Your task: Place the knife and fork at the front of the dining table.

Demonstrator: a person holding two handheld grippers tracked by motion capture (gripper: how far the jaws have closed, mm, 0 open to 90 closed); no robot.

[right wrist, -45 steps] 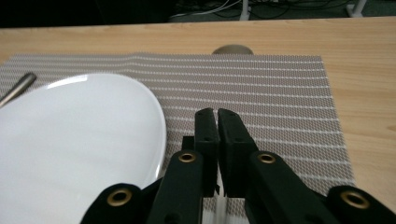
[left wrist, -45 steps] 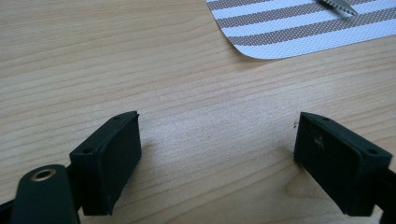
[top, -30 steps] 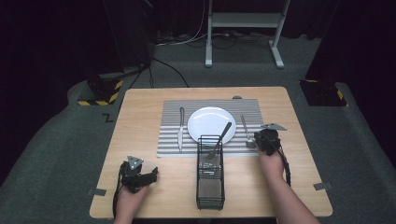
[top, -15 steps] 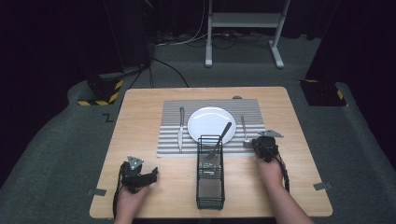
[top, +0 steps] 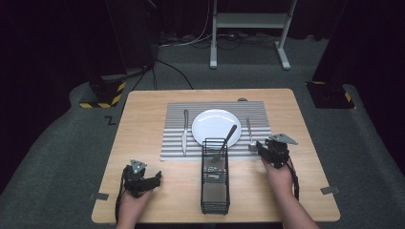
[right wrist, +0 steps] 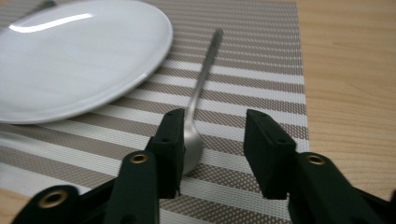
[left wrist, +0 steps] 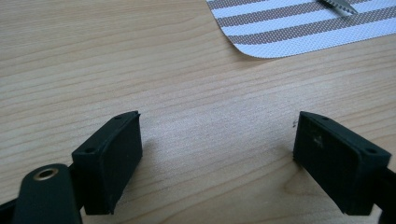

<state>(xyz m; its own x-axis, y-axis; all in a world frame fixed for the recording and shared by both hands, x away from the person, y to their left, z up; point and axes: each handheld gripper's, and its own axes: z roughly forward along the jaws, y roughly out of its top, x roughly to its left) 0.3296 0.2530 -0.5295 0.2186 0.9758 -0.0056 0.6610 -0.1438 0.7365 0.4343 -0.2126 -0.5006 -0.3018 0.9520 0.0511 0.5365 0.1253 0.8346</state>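
Two grippers low over wooden table (top: 143, 119), spoon (top: 250, 136) lying loose on striped placemat (top: 174, 143).

High view: spoon right of white plate (top: 216, 127), bowl just ahead of right gripper (top: 261, 147); left gripper (top: 154, 179) well apart at near corner. Left gripper view: jaws spread wide over bare wood, nothing between. Right gripper view: jaws just been opening, partly apart, gripping nothing; spoon bowl (right wrist: 192, 145) beside left jaw.
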